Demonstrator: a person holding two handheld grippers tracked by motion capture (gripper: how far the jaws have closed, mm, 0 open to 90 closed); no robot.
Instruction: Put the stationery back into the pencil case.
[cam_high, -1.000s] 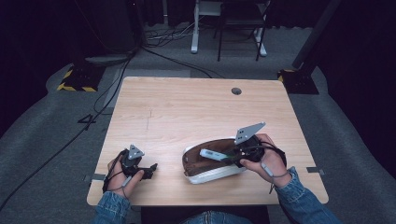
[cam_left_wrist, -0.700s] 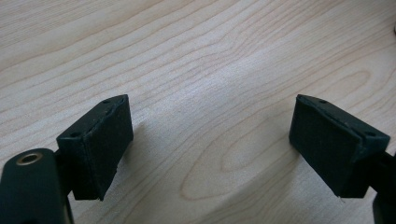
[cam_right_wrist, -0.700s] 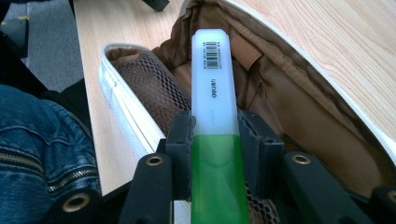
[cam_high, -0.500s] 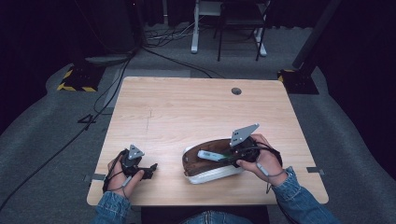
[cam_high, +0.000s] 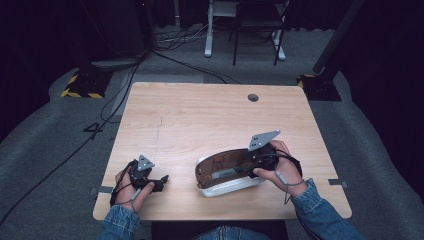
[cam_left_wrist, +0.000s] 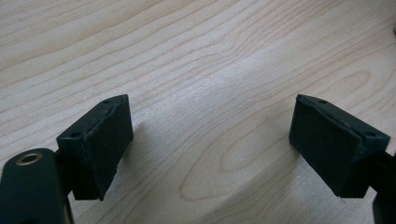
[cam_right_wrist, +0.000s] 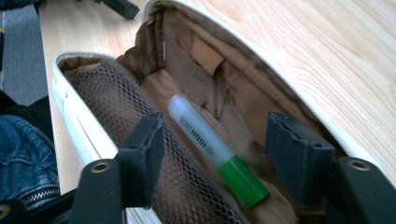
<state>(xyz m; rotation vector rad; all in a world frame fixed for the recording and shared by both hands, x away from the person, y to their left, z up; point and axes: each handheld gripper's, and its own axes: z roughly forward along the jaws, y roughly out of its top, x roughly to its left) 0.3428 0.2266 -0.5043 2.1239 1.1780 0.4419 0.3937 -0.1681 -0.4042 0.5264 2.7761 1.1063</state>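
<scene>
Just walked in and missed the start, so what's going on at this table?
A person is packing an open pencil case near the table's front edge. A highlighter with a green cap lies inside it. The right gripper sits over the case; its jaws have just been opening and stand apart either side of the highlighter, not pressing it. The left gripper rests open on bare wood.

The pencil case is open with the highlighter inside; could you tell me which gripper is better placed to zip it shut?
Probably the right gripper: its jaws, just opened, stand over the pencil case and highlighter. The left gripper rests apart on bare table.
</scene>
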